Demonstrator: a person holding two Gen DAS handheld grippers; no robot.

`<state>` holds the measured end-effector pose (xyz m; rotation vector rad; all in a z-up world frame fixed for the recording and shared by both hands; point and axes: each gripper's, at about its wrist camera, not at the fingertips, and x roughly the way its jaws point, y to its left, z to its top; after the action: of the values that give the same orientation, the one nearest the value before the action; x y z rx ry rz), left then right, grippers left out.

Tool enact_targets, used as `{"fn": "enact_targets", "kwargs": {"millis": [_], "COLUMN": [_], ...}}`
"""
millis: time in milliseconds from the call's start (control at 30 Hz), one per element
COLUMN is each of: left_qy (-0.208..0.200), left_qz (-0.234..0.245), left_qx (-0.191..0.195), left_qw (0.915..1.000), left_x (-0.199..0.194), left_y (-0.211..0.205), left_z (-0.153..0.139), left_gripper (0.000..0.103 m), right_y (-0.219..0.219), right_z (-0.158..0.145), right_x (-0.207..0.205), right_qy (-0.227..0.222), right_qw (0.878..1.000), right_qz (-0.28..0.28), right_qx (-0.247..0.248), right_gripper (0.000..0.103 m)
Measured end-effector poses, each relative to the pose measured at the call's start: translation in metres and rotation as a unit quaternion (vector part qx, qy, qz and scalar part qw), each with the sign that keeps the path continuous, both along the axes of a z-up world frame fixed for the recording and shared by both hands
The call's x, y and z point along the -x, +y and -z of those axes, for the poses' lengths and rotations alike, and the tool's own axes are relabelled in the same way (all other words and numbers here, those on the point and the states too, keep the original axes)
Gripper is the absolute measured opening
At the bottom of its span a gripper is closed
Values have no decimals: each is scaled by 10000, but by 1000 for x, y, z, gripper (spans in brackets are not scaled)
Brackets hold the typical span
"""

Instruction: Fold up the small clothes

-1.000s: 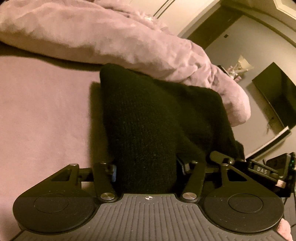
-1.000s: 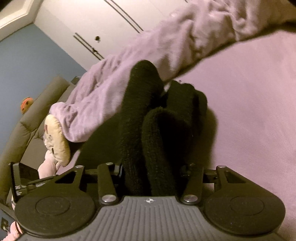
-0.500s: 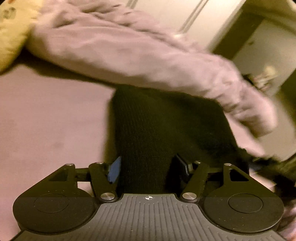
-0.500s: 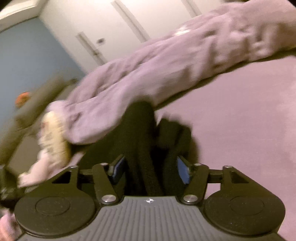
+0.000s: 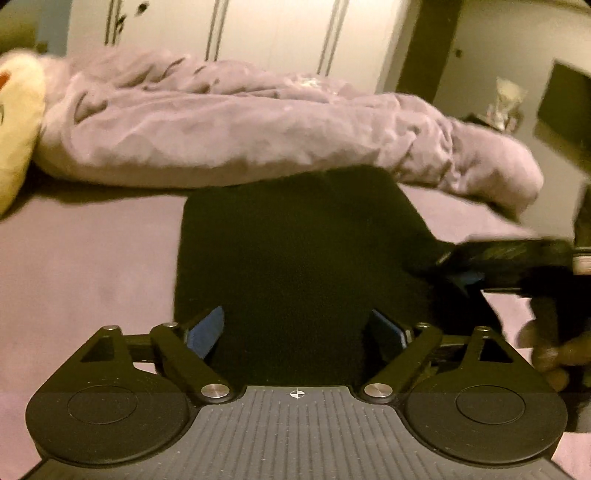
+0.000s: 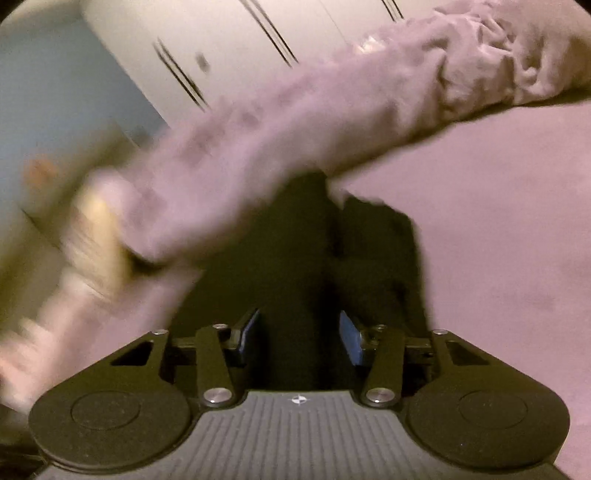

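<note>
**A:** Where is the clothing?

**B:** A small black knitted garment (image 5: 295, 258) lies on a mauve bed sheet (image 5: 85, 266), its far edge tucked just under a rumpled lilac duvet (image 5: 258, 136). In the left wrist view it spreads wide and fairly flat. In the right wrist view the same black knit (image 6: 306, 280) looks narrower and bunched, with a second lump just to its right.

**A:** What are the grippers doing?

**B:** The left gripper (image 5: 295, 330) has its blue-padded fingers (image 5: 207, 330) spread wide, released, with the garment's near edge lying between them. The right gripper (image 6: 301, 330) also has its fingers apart; a strip of black knit runs between the blue pads (image 6: 349, 334), with a gap showing on either side, so it grips nothing.

**A:** And the surface and room?

**B:** The sheet is smooth. Behind the duvet stand pale wardrobe doors (image 5: 277, 33) with dark vertical lines.

**A:** What does each view show that the other does not?

**B:** The left wrist view shows a yellow cushion (image 5: 18, 129) at the far left, a dark flat screen (image 5: 565, 103) on the right wall, and the right gripper's body entering from the right with the person's hand (image 5: 550, 354) below it. The right wrist view shows a blue wall (image 6: 55, 85) at upper left; its left side is heavily blurred, and the pale shapes there cannot be identified.
</note>
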<state>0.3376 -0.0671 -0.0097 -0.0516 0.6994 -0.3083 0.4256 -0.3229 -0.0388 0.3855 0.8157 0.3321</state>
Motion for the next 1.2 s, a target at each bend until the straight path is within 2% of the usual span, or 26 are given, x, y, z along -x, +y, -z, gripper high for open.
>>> {"fn": "enact_targets", "kwargs": {"millis": [33,133,233,267,333,367,467,567,667,867,900,933,967,1067,1200], "left_qy": [-74,-260,-346,-293,-132,-29,185,282,459,687,678,667,662,671,663], "left_qz": [92,255,220,205,250,271,155,63,1,-200,-234,-271,-295,-354,-411], "left_qx": [-181,-695,-779,-728,-384,-202,145,238,344,308,252,187,111,-57,-201], "left_qw": [9998,9969,9961,9967,9989,9994,9996,9993,9984,9970,9971,9972,9973,9971,9967], "left_x": [2,6,12,15,21,24,36,48,59,80,84,87,90,98,104], "left_y": [-7,-23,-27,-27,-23,-20,-12,-11,-11,-10,-10,-11,-11,-14,-16], "left_z": [4,15,19,15,7,4,-2,-8,-14,-26,-28,-31,-32,-37,-40], "left_gripper": [91,95,96,96,97,97,97,97,97,97,97,97,97,97,97], "right_y": [3,-4,-9,-9,-4,-3,-3,-5,1,13,17,21,23,26,29], "right_z": [8,16,21,19,9,1,-12,-15,-10,-13,-15,-17,-18,-19,-20], "right_x": [0,5,4,4,8,14,43,83,106,103,103,103,104,105,105], "right_qy": [-62,-313,-385,-368,-310,-256,-280,-359,-452,-306,-314,-336,-338,-320,-282], "right_qw": [9998,9995,9992,9992,9992,9993,9994,9992,9973,9939,9927,9916,9916,9929,9950], "right_qz": [-58,-47,-101,-97,-63,-76,-58,-16,64,172,141,97,50,1,-1], "right_qx": [171,65,56,94,242,243,190,164,575,1046,1157,1245,1244,1149,957], "right_gripper": [41,40,40,41,42,46,51,51,50,48,47,41,34,26,27]}}
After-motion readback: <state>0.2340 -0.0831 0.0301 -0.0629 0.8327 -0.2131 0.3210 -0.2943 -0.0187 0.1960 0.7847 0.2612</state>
